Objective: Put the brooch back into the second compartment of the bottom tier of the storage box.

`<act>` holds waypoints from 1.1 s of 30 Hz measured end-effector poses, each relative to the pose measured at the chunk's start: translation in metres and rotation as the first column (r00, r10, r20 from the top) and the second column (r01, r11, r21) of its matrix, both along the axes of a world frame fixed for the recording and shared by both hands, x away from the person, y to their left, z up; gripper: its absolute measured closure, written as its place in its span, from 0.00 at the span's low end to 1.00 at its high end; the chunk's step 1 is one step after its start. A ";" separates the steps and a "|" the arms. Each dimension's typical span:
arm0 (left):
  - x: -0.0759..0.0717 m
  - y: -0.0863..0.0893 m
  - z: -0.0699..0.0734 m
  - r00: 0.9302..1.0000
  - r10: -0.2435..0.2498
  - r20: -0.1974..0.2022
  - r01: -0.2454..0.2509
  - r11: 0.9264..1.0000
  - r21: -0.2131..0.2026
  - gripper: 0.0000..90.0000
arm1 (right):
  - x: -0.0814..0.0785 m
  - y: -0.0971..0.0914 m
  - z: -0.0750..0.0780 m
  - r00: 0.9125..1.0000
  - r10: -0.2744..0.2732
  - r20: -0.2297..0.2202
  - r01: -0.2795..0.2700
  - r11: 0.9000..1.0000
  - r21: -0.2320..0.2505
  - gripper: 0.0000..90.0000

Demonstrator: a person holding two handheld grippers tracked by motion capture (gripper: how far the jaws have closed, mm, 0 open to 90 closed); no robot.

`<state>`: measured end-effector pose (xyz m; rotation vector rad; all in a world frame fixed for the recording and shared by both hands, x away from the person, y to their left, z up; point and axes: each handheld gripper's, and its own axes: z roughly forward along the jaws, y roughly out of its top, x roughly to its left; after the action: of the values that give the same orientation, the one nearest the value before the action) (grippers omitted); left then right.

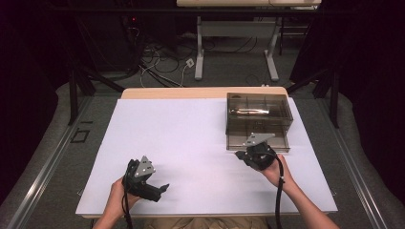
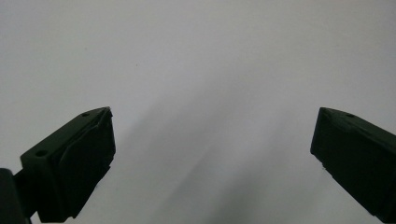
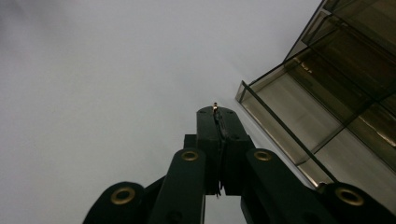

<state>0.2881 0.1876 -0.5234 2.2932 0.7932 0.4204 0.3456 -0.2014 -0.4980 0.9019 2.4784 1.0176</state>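
Right gripper view is showing the right gripper (image 3: 215, 109) pinching a tiny gold-tipped object (image 3: 215, 106) beside the smoky drawer box (image 3: 322, 93); left gripper (image 2: 212, 140) is gaping empty; no writing legible

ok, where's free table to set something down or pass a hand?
Bare white tabletop from the left edge to the smoky clear drawer box, and between the left gripper and right gripper. Crowded at the box's open drawer, where the right gripper sits.
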 end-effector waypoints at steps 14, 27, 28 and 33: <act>0.000 0.000 0.000 1.000 0.001 0.001 -0.001 1.000 -0.002 0.00 | 0.005 -0.015 0.007 0.999 -0.043 0.023 0.043 0.999 0.018 0.99; 0.000 0.000 0.000 1.000 0.001 0.003 -0.001 1.000 0.000 0.00 | 0.010 -0.023 0.007 0.996 -0.076 0.036 0.075 0.997 0.023 0.99; 0.000 0.000 0.000 1.000 0.001 0.002 -0.001 1.000 0.000 0.00 | 0.010 -0.024 0.007 0.996 -0.080 0.034 0.079 0.997 0.022 0.99; 0.000 0.000 0.000 1.000 0.001 0.001 -0.001 1.000 -0.001 0.00 | 0.012 -0.029 0.008 0.995 -0.093 0.036 0.093 0.995 0.023 0.99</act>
<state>0.2880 0.1878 -0.5233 2.2912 0.7938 0.4214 0.3580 -0.2301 -0.4905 0.9863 2.3760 1.0218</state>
